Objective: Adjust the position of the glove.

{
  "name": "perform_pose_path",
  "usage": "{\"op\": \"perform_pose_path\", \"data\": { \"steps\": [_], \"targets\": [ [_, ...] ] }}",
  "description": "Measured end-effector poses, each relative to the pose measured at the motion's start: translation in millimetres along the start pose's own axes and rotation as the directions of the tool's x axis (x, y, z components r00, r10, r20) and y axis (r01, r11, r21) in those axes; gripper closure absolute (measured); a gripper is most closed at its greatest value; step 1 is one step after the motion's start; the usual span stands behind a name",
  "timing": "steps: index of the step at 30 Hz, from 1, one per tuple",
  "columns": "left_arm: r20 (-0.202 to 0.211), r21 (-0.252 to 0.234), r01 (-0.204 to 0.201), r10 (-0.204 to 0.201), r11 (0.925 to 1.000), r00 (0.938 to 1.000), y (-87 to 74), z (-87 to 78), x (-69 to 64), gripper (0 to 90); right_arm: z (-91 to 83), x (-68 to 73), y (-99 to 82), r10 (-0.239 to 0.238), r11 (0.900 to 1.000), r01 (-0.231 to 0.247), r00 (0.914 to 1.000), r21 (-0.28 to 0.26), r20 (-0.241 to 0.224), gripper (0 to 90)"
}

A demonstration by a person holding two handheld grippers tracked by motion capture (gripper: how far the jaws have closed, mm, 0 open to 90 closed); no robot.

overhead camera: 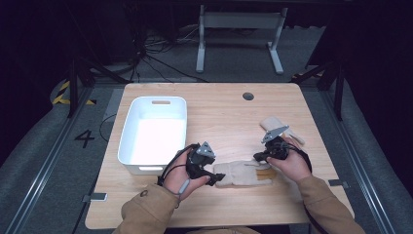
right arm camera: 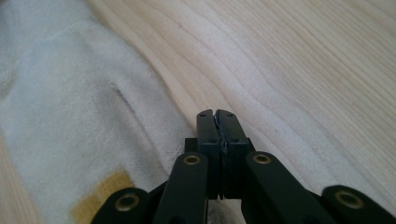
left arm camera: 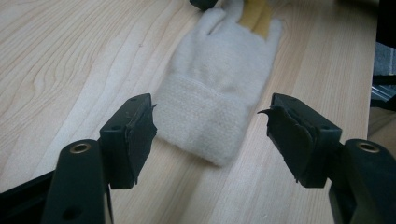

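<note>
A cream knitted glove point(overhead camera: 241, 173) with yellow-tan finger patches lies flat near the table's front edge, cuff to the left. My left gripper point(overhead camera: 210, 174) sits at that cuff. In the left gripper view its jaws stand open on either side of the cuff point(left arm camera: 205, 116) without pressing it, and the gripper point(left arm camera: 210, 126) hovers just short of the fabric. My right gripper point(overhead camera: 257, 156) is at the glove's finger end. In the right gripper view the gripper point(right arm camera: 217, 116) is shut with nothing between its jaws, beside the glove point(right arm camera: 70, 116) and over bare wood.
A white plastic bin point(overhead camera: 153, 134) stands on the left half of the wooden table point(overhead camera: 219, 112). A second cream glove point(overhead camera: 275, 124) lies behind the right hand. A round cable hole point(overhead camera: 248, 96) is at the far edge.
</note>
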State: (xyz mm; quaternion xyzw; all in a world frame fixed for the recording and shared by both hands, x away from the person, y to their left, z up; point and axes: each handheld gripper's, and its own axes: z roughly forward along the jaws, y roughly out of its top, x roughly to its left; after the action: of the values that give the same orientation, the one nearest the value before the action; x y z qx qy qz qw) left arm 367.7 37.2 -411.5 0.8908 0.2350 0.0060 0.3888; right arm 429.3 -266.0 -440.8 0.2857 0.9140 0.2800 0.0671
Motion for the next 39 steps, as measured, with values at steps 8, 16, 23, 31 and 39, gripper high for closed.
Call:
{"op": "perform_pose_path", "data": {
  "steps": [8, 16, 23, 31, 39],
  "targets": [
    [-0.003, -0.009, -0.001, 0.001, 1.0, 1.0, 1.6, -1.6, 1.3, 32.7, -8.6, 0.7, -2.2, 0.012, 0.9992, -0.012, 0.9999, -0.038, 0.007, 82.9],
    [-0.008, -0.011, 0.011, -0.011, 0.9999, 0.9999, 0.4, -2.5, 3.0, 32.7, -30.4, -17.8, -7.0, 0.12, 0.9675, -0.096, 0.9883, -0.234, 0.094, 59.9],
    [-0.006, 0.004, 0.009, -0.009, 0.9999, 0.9999, -1.0, -0.2, 2.4, 32.7, -40.2, -37.4, -20.9, 0.216, 0.9396, -0.165, 0.9655, -0.3, 0.145, 52.3],
    [-0.019, -0.001, 0.019, -0.019, 0.9998, 0.9996, -4.5, -2.8, 3.4, 32.7, -43.1, -62.0, -38.7, 0.296, 0.9142, -0.218, 0.935, -0.341, 0.195, 47.1],
    [-0.023, 0.004, 0.032, -0.032, 0.9995, 0.9992, -8.2, -3.9, 3.5, 32.5, -38.9, -74.2, -46.5, 0.328, 0.9161, -0.241, 0.9098, -0.321, 0.254, 43.8]
  ]
}}
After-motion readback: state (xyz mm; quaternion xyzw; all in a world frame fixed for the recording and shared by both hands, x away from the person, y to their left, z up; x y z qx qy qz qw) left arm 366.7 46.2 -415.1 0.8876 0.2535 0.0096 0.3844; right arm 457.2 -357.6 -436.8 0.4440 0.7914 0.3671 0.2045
